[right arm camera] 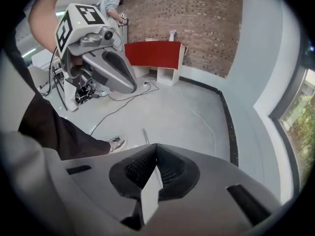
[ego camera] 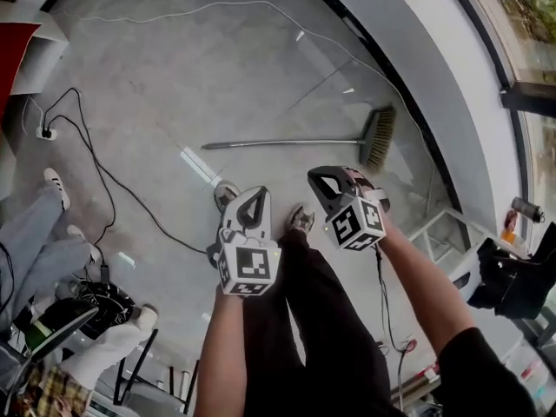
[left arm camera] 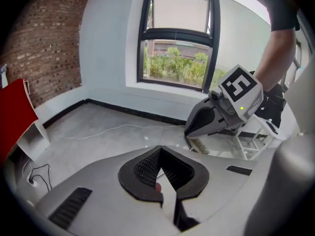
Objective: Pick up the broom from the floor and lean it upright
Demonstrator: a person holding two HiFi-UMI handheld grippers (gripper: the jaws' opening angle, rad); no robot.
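Observation:
The broom (ego camera: pixel 287 143) lies flat on the grey floor, its metal handle pointing left and its bristle head (ego camera: pixel 380 137) at the right, near the curved wall. Both grippers hang above the floor on the near side of the handle, apart from it. My left gripper (ego camera: pixel 254 196) is shut with nothing in it, and so is my right gripper (ego camera: pixel 320 179). In the left gripper view, past the left gripper (left arm camera: pixel 160 149), the bristles (left arm camera: pixel 199 145) show under the right gripper (left arm camera: pixel 191 131). In the right gripper view, a bit of the handle (right arm camera: pixel 145 135) shows beyond the right gripper (right arm camera: pixel 156 146).
My shoes (ego camera: pixel 228 194) stand just short of the handle. A black cable (ego camera: pixel 104 185) and a thin white cable (ego camera: pixel 261 7) cross the floor. Seated people's legs (ego camera: pixel 39 233) are at the left, a white rack (ego camera: pixel 443 233) at the right, a red cabinet (right arm camera: pixel 155 55) by the brick wall.

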